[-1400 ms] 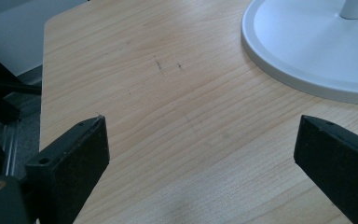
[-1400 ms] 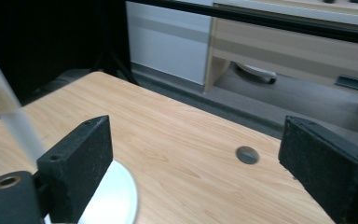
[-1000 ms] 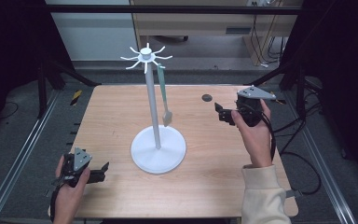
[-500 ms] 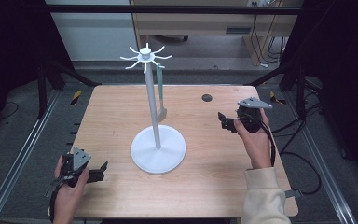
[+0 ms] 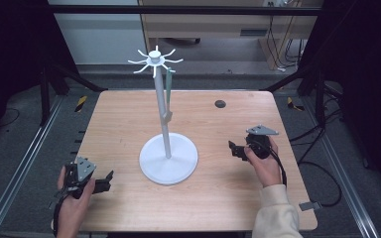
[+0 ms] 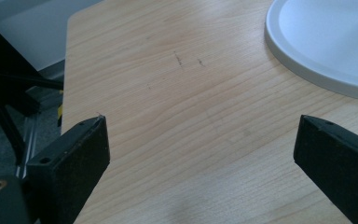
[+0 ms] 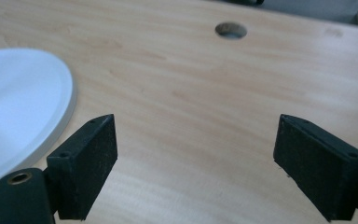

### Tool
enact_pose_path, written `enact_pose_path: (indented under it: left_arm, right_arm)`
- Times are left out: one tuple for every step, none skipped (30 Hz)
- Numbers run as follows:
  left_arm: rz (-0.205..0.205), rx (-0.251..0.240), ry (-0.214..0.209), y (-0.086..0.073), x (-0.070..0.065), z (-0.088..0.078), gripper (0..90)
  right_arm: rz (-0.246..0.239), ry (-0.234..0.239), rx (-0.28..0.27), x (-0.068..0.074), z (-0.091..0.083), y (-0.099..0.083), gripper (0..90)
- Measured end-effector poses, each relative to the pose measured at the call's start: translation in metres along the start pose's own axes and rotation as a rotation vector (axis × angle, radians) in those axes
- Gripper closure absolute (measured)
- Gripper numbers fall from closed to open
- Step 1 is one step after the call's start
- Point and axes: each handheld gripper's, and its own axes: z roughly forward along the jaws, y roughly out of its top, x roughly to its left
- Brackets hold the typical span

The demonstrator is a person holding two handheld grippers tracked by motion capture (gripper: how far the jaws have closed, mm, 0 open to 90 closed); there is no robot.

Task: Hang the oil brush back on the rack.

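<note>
Over table [image 5: 129, 119]: both hand-held grippers wide open, empty.

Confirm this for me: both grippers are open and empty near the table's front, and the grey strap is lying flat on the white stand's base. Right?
Not quite. The grey strap is not on the base; the high view shows it hanging from a hook at the top of the white stand, beside the pole. The rest holds: the left gripper and right gripper are both open and empty over the table.
</note>
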Motion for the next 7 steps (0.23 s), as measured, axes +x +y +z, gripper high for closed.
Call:
enact_pose_path:
  left_arm:
    - [0.001, 0.004, -0.001, 0.0, 0.0, 0.001, 3.1]
    - [0.003, 0.004, 0.001, 0.0, -0.001, 0.001, 3.1]
    - [0.003, 0.003, 0.001, 0.0, -0.001, 0.001, 3.2]
    - [0.004, 0.0, 0.002, 0.0, -0.001, 0.0, 3.2]
    - [0.006, -0.001, 0.002, 0.0, -0.001, 0.0, 3.1]
    - [0.007, -0.001, -0.002, 0.0, -0.001, 0.0, 3.0]
    - [0.009, 0.002, -0.004, 0.0, -0.001, 0.001, 2.9]
  right_arm:
    - [0.003, 0.003, 0.014, 0.001, 0.001, -0.005, 13.7]
    - [-0.003, 0.005, 0.026, 0.003, 0.001, -0.01, 13.6]
    - [-0.016, 0.006, 0.043, 0.005, 0.002, -0.015, 13.4]
    - [-0.029, 0.004, 0.053, 0.006, 0.003, -0.018, 13.4]
    - [-0.039, 0.002, 0.067, 0.008, 0.004, -0.021, 13.4]
    - [-0.038, 0.007, 0.074, 0.009, 0.005, -0.023, 13.3]
    - [-0.045, 0.008, 0.082, 0.01, 0.007, -0.024, 13.1]
